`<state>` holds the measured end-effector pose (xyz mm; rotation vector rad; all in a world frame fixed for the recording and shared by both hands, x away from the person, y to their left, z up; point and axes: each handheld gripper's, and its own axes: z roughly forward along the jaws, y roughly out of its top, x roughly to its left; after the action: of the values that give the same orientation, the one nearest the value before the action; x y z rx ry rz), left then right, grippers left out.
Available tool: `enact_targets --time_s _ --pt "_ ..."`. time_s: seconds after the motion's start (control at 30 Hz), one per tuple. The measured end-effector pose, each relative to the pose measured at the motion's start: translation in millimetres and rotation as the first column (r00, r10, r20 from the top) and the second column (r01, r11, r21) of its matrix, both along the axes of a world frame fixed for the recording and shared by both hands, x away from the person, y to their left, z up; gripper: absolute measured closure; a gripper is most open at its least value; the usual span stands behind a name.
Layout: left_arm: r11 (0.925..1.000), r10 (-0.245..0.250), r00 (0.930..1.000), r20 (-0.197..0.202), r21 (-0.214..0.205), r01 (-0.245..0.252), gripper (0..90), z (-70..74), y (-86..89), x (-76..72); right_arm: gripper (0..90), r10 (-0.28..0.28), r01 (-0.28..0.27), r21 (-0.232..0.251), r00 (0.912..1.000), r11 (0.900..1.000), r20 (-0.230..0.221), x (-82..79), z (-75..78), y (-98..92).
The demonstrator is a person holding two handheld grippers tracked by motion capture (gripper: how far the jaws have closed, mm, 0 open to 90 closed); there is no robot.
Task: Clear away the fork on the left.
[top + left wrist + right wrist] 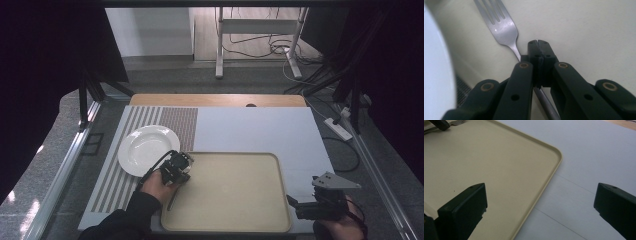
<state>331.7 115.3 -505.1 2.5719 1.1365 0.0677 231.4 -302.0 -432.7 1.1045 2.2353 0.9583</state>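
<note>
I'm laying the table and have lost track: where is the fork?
The fork lies on the beige tray, at its left edge beside the white plate, with the left tongs shut on its handle.

fork (505, 28): tine tips cut off by the top edge of the left gripper view; the neck is hidden behind the jaws of the left gripper (539, 43), and the handle runs out at the bottom edge.
plate (435, 70): blurred white rim left of the fork, cut by the left edge.
right gripper (540, 202): both jaws cut off at the bottom edge.
tray (534, 202): left part out of frame.
</note>
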Motion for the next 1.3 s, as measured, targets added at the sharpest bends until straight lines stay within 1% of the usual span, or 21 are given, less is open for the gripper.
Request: enact_targets --time_s 0.17,0.27,0.4,0.47,0.53,0.57,0.63,0.73,0.8,0.87,0.93,1.03,1.13,1.2,1.3 --pt "0.9991 0.04 0.9991 -0.017 -0.016 -0.04 88.7 -0.7 11.0 4.2 0.0 0.001 -0.001 -0.001 1.0 1.0 0.0 0.0 0.0 0.1" --pt "0.9987 0.047 0.9986 -0.022 -0.016 -0.048 88.7 -0.8 15.5 5.9 0.0 0.001 -0.001 -0.001 1.0 1.0 0.0 0.0 0.0 0.2" --pt "0.9975 0.059 0.9979 -0.027 -0.037 -0.06 88.7 -1.8 19.9 7.5 0.0 0.003 -0.003 -0.003 1.0 1.0 -0.001 0.0 -0.1 0.2" --pt "0.9977 0.055 0.9982 -0.023 -0.038 -0.056 88.6 -1.8 20.2 7.5 0.0 0.004 -0.004 -0.003 1.0 1.0 0.0 0.1 -0.1 0.3" --pt "0.9987 0.043 0.999 -0.008 -0.027 -0.043 88.5 -1.1 19.4 6.7 0.0 0.004 -0.004 -0.003 1.0 1.0 0.0 0.0 -0.1 0.4" --pt "0.9988 0.039 0.9992 0.002 -0.031 -0.039 88.1 0.0 19.2 6.0 0.0 0.004 -0.004 -0.003 1.0 1.0 0.0 0.0 -0.1 0.4" --pt "0.9981 0.037 0.9989 0.03 -0.051 -0.035 85.6 3.8 19.1 4.6 0.0 0.004 -0.004 -0.003 1.0 1.0 0.0 0.1 -0.1 0.4" --pt "0.997 0.033 0.9961 0.082 -0.072 -0.027 83.1 9.4 19.2 1.7 0.0 0.004 -0.004 -0.003 1.0 1.0 0.0 0.1 -0.1 0.4" --pt "0.9958 0.04 0.9944 0.098 -0.086 -0.032 81.2 11.4 19.9 0.8 0.0 0.005 -0.005 -0.003 1.0 1.0 0.0 0.1 -0.1 0.4" --pt "0.9934 0.043 0.9933 0.107 -0.111 -0.031 75.8 12.9 21.2 0.1 0.0 0.006 -0.006 -0.003 1.0 1.0 0.0 0.0 -0.1 0.4" --pt "0.9926 0.047 0.9926 0.112 -0.117 -0.033 72.8 14.8 22.2 -0.6 0.0 0.006 -0.006 -0.004 1.0 1.0 0.0 0.0 -0.1 0.5" --pt "0.9896 0.032 0.9899 0.138 -0.143 -0.012 67.4 18.6 24.0 -2.8 0.0 0.006 -0.006 -0.004 1.0 1.0 0.0 -0.1 -0.1 0.6" --pt "0.9848 0.034 0.9854 0.167 -0.174 -0.005 60.3 23.3 25.9 -4.7 0.0 0.007 -0.007 -0.004 1.0 1.0 0.0 -0.1 -0.2 0.6" --pt "0.9837 0.039 0.9828 0.18 -0.18 -0.006 53.1 25.3 27.1 -5.3 0.0 0.007 -0.007 -0.004 1.0 1.0 0.0 -0.1 -0.2 0.6" --pt "0.98 0.057 0.9832 0.174 -0.198 -0.022 41.7 25.0 29.5 -4.7 0.0 0.007 -0.007 -0.004 1.0 1.0 0.0 0.0 -0.2 0.6"
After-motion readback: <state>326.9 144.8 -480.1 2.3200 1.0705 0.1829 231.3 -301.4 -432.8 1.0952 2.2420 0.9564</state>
